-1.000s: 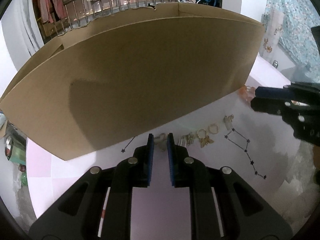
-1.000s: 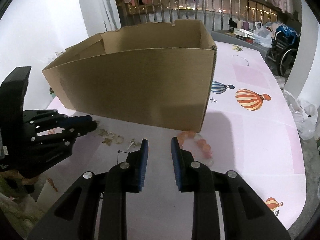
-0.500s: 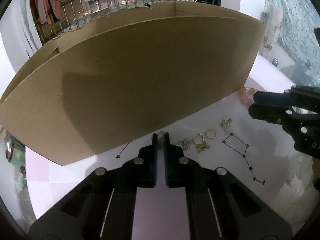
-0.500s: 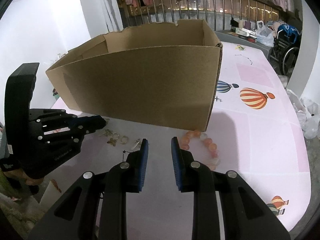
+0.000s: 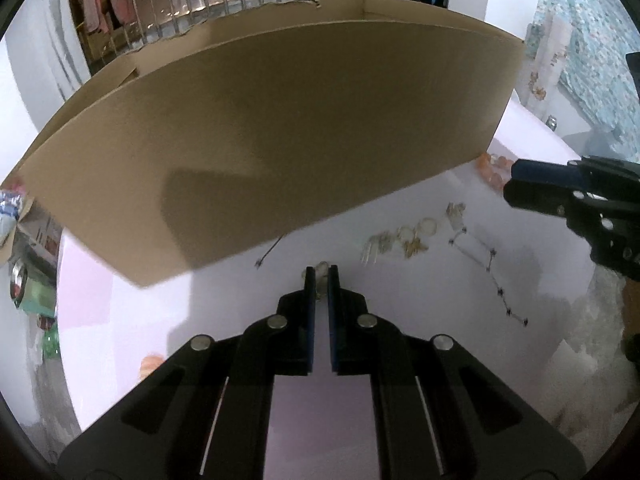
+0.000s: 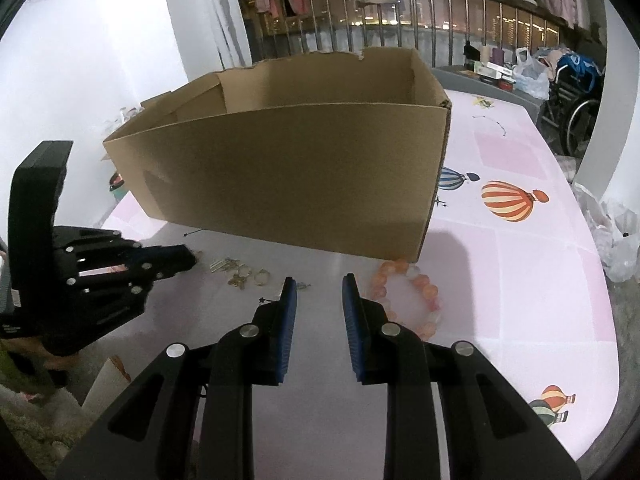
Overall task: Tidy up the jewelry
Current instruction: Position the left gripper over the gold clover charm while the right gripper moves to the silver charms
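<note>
Both views are fisheye: straight edges bow, and black corners frame a round picture. The light is cool, indoor and fairly dim, falling from above and behind the cameras; beyond the railing (image 6: 440,12) it is dark, with small warm lamps. The box (image 5: 280,132) bulges in the left view, its near wall soft with motion blur and crossed by a broad dark shadow. In the right view the box throws a shadow rightward onto the worktop (image 6: 540,280), which gleams pale with washed-out glare in the middle. The white wall (image 6: 80,60) is overexposed. Small jewelry (image 5: 404,238) looks smeared, detail lost
</note>
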Tool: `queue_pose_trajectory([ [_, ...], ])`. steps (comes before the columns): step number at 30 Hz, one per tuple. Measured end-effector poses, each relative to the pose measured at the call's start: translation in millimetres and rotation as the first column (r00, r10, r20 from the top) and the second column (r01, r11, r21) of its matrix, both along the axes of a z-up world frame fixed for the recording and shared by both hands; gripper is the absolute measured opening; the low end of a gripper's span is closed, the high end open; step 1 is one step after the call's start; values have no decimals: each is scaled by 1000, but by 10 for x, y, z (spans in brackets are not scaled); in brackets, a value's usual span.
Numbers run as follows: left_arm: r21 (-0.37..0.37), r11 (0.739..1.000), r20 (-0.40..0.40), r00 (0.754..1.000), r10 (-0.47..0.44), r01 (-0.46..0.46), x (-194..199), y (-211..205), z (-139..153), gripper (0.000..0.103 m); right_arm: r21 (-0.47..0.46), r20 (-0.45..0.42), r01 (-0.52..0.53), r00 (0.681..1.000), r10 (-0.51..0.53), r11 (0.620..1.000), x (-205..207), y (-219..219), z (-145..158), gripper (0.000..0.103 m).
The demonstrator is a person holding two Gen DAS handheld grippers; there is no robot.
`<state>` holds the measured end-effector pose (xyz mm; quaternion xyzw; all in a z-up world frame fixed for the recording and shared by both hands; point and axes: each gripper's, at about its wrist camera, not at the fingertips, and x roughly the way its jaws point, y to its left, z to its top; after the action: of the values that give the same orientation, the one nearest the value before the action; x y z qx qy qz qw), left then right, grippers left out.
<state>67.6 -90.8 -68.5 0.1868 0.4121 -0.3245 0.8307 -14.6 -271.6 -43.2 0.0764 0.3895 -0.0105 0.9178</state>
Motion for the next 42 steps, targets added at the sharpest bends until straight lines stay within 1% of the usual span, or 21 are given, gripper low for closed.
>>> queue_pose_trajectory([
  [4,1,999,-30,999,44,-44,-83,201,13,5,3,-5,-11,1000,11,1000,1,53,-5,24],
  [7,-1,997,-39,996,78,-78,-172,278,9,5,12,-13,-20,1000,20,1000,13,104,-23,24],
  [10,6,996,-10,996,86,-86,-251,278,-2,5,65,-31,-19,999,21,998,39,147,-78,34],
  [11,0,996,-7,996,89,-89,-265,282,3,5,100,-44,-14,999,18,995,51,148,-110,35],
  [13,-35,996,-26,996,87,-88,-280,329,26,6,123,-67,1,998,7,992,64,159,-155,35],
  [14,-48,995,-34,996,87,-88,-291,355,38,8,113,-82,14,997,-5,994,63,166,-177,37],
  [15,-54,995,-37,995,87,-89,-291,377,51,14,109,-89,23,996,-13,994,59,166,-188,39],
  [17,-67,993,-45,995,94,-97,-305,437,68,20,129,-95,38,995,-26,991,42,143,-205,48],
  [18,-73,992,-53,994,97,-101,-297,460,71,21,140,-93,41,995,-28,989,34,135,-206,50],
  [20,-87,990,-84,991,104,-112,-216,482,57,21,160,-91,41,995,-27,986,24,121,-209,63],
  [21,-98,988,-95,990,107,-116,-214,499,45,21,178,-88,40,996,-24,983,20,114,-211,66],
  [23,-116,987,-107,989,102,-114,-191,512,38,21,210,-84,36,996,-19,977,4,102,-218,80],
  [24,-128,985,-117,988,99,-114,-178,519,39,21,223,-82,37,996,-19,974,-3,92,-220,85],
  [25,-144,983,-134,986,96,-115,-177,501,32,21,230,-82,38,996,-20,973,-20,76,-223,93],
  [26,-158,980,-146,985,94,-118,-170,499,26,21,233,-82,42,996,-23,972,-30,67,-227,97],
  [30,-193,975,-173,982,79,-112,-139,485,18,21,224,-88,48,996,-29,973,-53,81,-228,97],
  [34,-213,972,-192,979,61,-103,-139,438,8,21,218,-89,46,996,-28,975,-45,105,-218,97],
  [42,-229,970,-188,981,35,-79,-172,354,-6,21,242,-70,41,997,-25,969,-81,69,-230,97],
])
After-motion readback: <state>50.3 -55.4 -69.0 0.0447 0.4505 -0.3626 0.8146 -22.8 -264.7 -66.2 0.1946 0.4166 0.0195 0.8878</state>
